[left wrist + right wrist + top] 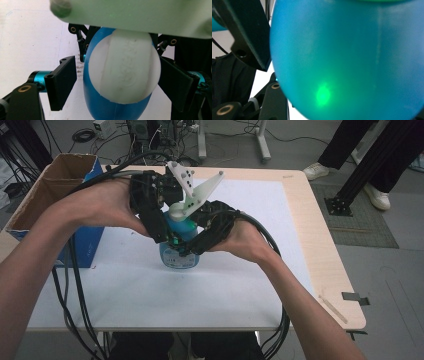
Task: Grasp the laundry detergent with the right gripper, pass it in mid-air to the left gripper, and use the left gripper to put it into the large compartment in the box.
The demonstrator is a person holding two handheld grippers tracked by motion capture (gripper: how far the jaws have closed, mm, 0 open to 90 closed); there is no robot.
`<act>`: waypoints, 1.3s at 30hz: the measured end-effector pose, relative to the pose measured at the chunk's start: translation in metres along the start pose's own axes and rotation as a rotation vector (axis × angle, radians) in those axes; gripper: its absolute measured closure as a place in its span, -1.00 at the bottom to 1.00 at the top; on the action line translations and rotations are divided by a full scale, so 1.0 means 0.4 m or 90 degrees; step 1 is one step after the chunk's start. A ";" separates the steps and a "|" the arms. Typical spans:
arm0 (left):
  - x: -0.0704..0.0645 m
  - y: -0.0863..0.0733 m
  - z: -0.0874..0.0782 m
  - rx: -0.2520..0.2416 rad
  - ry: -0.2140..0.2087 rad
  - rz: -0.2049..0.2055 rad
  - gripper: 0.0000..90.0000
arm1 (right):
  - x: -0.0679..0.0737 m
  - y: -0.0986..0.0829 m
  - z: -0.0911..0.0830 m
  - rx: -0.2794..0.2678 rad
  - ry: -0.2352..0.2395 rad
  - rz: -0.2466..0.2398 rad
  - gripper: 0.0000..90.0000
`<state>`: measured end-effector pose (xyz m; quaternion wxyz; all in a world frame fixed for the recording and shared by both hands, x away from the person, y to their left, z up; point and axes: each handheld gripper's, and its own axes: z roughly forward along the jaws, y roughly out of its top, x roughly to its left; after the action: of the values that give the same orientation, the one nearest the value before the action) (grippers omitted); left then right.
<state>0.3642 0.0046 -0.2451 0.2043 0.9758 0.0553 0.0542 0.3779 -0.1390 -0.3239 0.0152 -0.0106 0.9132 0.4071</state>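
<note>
Blue bottle [179,251] stands upright near the middle of the white-topped table [210,285], both tongs crowded around it. Left tongs [117,82] sit spread either side of its white cap [124,67], jaws just beside it with a sliver of gap on the left, so not yet clamped. Right tongs [192,245] press close to the blue body; whether they grip, I cannot tell. To do this well, steady the body low, then close squarely on the cap without tilting
</note>
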 end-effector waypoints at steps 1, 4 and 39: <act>0.000 0.000 0.000 0.000 0.000 0.000 -0.58 | 0.000 0.000 0.000 0.000 0.000 0.000 0.04; 0.000 0.000 -0.001 -0.002 0.005 0.000 -0.57 | 0.002 0.000 -0.001 0.006 0.004 0.004 0.04; 0.000 0.000 0.007 0.006 -0.008 0.004 -0.28 | -0.002 -0.010 0.007 0.011 0.001 0.006 0.04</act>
<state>0.3645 0.0035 -0.2476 0.2002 0.9772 0.0512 0.0482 0.3790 -0.1394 -0.3286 0.0130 -0.0067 0.9168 0.3991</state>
